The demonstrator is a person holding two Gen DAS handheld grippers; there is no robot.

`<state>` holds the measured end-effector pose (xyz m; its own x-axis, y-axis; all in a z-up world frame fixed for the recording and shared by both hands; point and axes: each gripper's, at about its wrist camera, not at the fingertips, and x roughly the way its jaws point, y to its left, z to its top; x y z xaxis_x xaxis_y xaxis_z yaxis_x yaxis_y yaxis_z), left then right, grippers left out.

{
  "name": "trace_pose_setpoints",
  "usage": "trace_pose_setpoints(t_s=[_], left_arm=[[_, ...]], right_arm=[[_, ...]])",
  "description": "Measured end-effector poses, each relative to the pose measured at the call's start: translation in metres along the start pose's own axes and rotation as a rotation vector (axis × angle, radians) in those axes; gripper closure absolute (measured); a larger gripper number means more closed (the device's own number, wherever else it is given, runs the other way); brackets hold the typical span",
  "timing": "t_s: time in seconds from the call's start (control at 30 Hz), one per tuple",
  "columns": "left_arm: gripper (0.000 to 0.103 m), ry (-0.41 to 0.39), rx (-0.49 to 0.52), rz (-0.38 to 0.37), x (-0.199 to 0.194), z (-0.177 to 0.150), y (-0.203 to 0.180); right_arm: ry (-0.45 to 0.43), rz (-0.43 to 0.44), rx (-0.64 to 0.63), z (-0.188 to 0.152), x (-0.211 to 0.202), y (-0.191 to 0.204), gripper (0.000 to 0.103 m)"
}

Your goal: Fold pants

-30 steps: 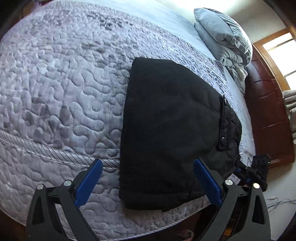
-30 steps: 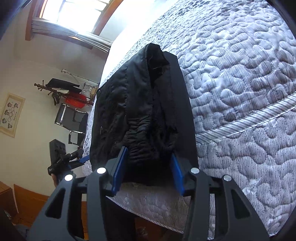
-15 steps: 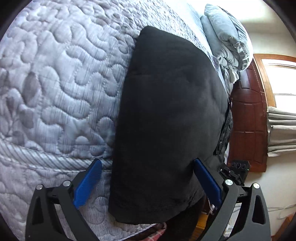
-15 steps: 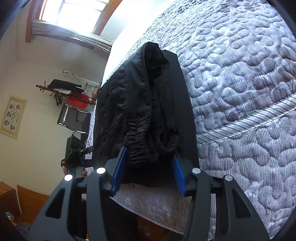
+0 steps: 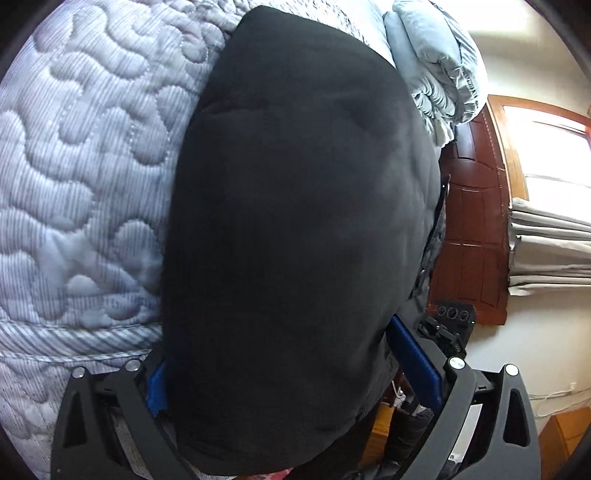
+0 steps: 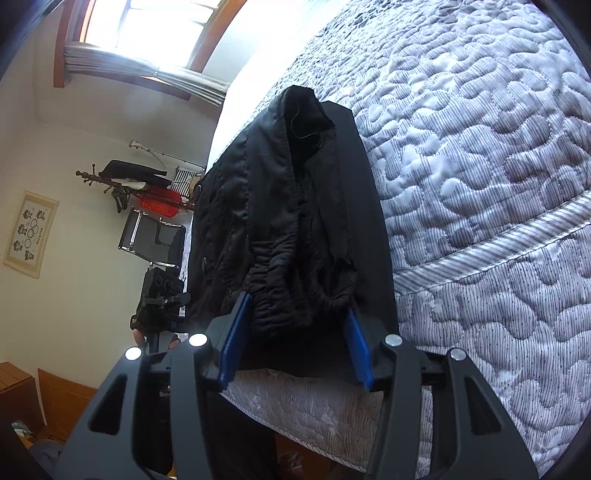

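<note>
The black pants [image 5: 295,221] lie folded on the quilted grey bedspread [image 5: 92,184], near the bed's edge. My left gripper [image 5: 288,373] is wide open, low over the fold's near end. The cloth fills the gap between its blue pads and covers part of the left pad [image 5: 157,384]. From the other side, my right gripper [image 6: 295,332] has the gathered waistband of the pants [image 6: 295,221] between its pads. Its jaws are opening, and both pads still touch the bunched cloth. Each gripper shows small in the other's view: the right gripper [image 5: 450,321], the left gripper [image 6: 159,295].
The bedspread [image 6: 480,184] stretches far beyond the pants. Pale blue pillows [image 5: 436,66] are stacked at a dark wooden headboard [image 5: 472,229]. Beyond the bed stand a chair [image 6: 147,236], a loaded coat rack [image 6: 147,184] and a bright window [image 6: 147,29]. Wooden floor lies below the bed's edge.
My left gripper has come down and closer, so the pants now fill its view and lie between its fingers. The right gripper stayed put while its pads spread a little.
</note>
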<state>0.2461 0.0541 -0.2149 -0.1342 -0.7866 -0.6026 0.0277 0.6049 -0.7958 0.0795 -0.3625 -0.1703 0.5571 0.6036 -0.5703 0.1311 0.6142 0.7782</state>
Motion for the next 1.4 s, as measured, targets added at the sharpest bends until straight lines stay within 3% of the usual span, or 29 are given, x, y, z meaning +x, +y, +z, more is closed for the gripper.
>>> trace_pose_setpoints(t_s=[0.03,0.1,0.23,0.43,0.87,1.4], left_arm=[[0.004,0.001,0.003,0.009,-0.001,0.000,-0.002],[0.004,0.000,0.001,0.011,0.000,0.000,-0.003],[0.004,0.003,-0.001,0.021,0.002,0.001,-0.004],[0.004,-0.012,0.017,0.077,0.008,-0.002,-0.013],[0.004,-0.030,0.018,0.071,0.005,-0.011,-0.003],[0.004,-0.034,0.015,0.069,0.006,-0.014,-0.001]], right_arm=[[-0.005,-0.008,-0.006,0.001,-0.003,0.000,0.047],[-0.040,-0.021,-0.019,0.003,-0.016,-0.001,0.027],[-0.085,-0.008,-0.004,0.006,-0.038,-0.009,0.014],[-0.043,0.006,0.010,0.008,-0.035,-0.025,0.013],[0.032,0.069,0.058,0.013,0.000,-0.043,0.011],[0.112,0.118,0.011,0.030,0.041,-0.024,0.003]])
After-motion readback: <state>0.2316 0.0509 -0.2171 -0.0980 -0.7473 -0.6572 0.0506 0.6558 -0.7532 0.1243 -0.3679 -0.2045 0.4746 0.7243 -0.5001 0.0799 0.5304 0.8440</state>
